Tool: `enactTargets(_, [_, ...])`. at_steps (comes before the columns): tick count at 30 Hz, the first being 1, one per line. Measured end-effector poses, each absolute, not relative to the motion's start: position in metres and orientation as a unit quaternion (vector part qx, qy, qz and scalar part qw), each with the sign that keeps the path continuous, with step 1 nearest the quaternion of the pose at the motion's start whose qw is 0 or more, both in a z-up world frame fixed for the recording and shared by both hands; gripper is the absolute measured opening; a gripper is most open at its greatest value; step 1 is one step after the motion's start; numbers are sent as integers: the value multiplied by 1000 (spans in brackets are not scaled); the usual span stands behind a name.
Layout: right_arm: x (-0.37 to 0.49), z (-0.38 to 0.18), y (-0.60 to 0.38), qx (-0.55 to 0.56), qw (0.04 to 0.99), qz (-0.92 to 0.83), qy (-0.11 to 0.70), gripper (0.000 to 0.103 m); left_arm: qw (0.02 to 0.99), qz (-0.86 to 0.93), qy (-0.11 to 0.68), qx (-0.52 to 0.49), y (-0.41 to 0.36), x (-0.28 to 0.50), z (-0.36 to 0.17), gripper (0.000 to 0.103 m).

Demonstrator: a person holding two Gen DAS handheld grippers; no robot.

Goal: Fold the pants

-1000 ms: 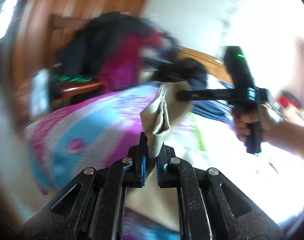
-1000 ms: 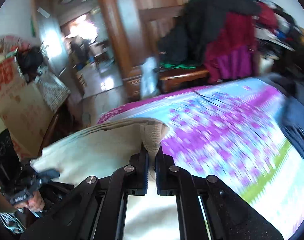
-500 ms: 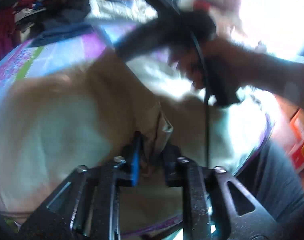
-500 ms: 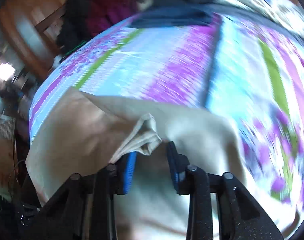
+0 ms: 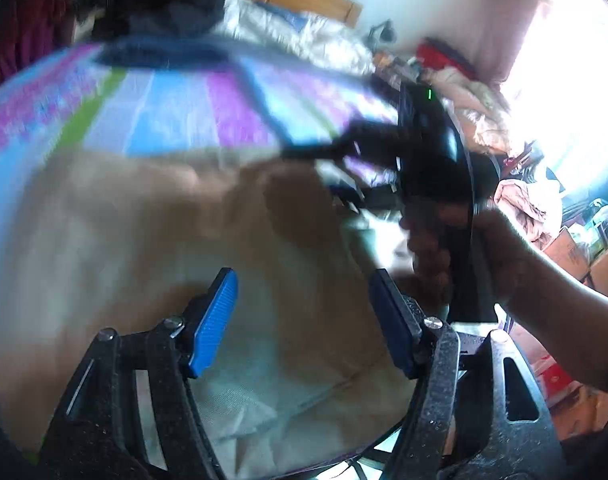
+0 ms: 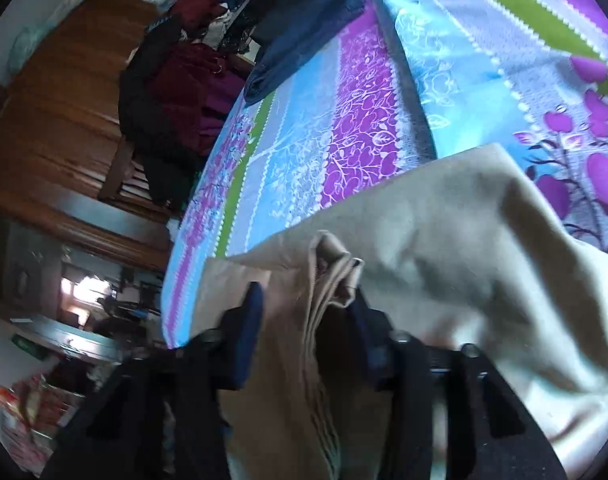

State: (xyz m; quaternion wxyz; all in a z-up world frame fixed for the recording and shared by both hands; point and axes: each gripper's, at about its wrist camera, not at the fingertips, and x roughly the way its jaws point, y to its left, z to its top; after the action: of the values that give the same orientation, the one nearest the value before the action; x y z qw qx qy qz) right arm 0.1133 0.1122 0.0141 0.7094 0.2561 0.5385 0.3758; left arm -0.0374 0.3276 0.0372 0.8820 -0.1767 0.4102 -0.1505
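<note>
Since a moment ago the left gripper (image 5: 301,312) has let go — its blue pads gape wide over the beige pants (image 5: 143,248) spread on the floral bedsheet (image 5: 163,112). Right wrist view: the right gripper (image 6: 308,312) stands parted around a bunched hem, not clamping it.

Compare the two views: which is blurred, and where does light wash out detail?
Left wrist view: motion-smeared across the pants and bedsheet, with the window blown out white. Right wrist view: sharper, evenly lit bedsheet; only the near fingers look soft.
</note>
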Motion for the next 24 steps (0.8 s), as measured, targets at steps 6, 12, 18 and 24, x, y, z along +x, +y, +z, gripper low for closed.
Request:
enactTargets(6, [109,8,120,100,771,323,540,5,893,-138,411,-125,281,-67,11,73])
enactTargets(12, [43,53,64,91,806,320,489,37,896,-155,405,-96,299,-95,47,69])
enactTargets(18, [-34,83,91,1,797,415,439,37,907,-114,379,-145,362,-101,71,71])
enactTargets(24, [-120,25,104,-64,727,439,524,9,868,-20,454,-201,419,-82,20,63])
